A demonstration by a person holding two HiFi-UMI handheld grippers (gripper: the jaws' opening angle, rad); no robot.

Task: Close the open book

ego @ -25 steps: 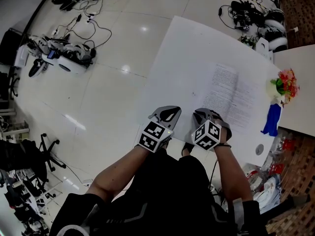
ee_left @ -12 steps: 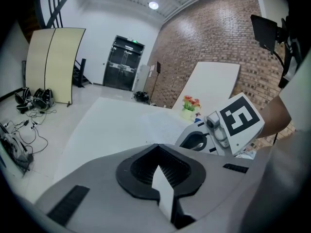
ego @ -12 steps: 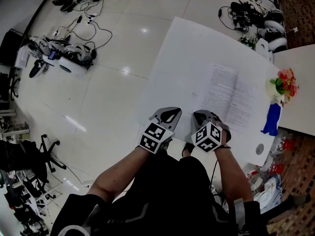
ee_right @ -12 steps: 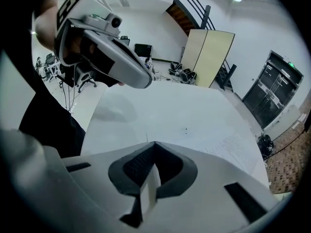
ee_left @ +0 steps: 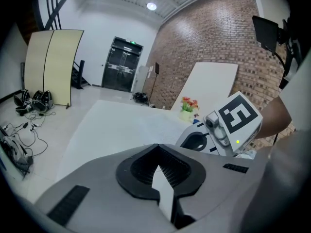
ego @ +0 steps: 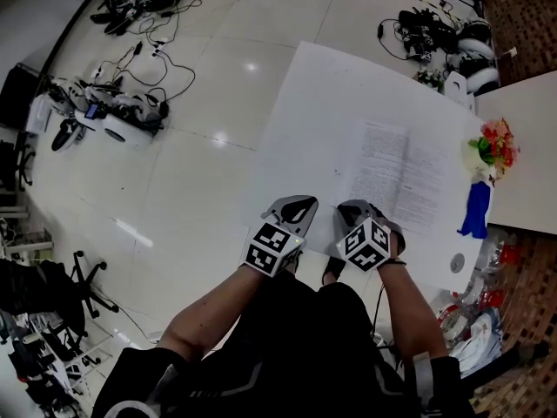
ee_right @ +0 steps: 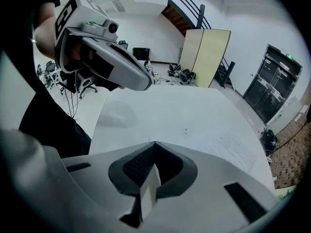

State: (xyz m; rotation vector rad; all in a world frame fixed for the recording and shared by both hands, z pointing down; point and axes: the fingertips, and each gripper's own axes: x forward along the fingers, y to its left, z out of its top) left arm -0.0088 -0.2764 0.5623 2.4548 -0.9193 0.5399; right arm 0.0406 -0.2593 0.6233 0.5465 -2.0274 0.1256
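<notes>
The open book (ego: 396, 174) lies flat on the white table (ego: 322, 103), both pages of print facing up. In the right gripper view its pages (ee_right: 233, 147) lie ahead and to the right of the jaws. My left gripper (ego: 300, 200) and right gripper (ego: 352, 205) hover side by side over the table's near edge, short of the book and touching nothing. The left gripper (ee_left: 156, 145) is shut, tips together and empty. The right gripper (ee_right: 154, 142) is likewise shut on nothing. Each gripper shows in the other's view: the left gripper (ee_right: 121, 72) and the right gripper (ee_left: 214, 132).
A vase of flowers (ego: 492, 146) and a blue object (ego: 477, 212) stand at the table's right edge, a small round white thing (ego: 459, 264) nearer me. A second white table (ego: 531, 138) adjoins on the right. Cables and devices litter the floor (ego: 113, 111) and beyond the table (ego: 435, 33).
Both hands stay at the near edge of the table. The right gripper's marker cube has tilted slightly. The book lies as before.
</notes>
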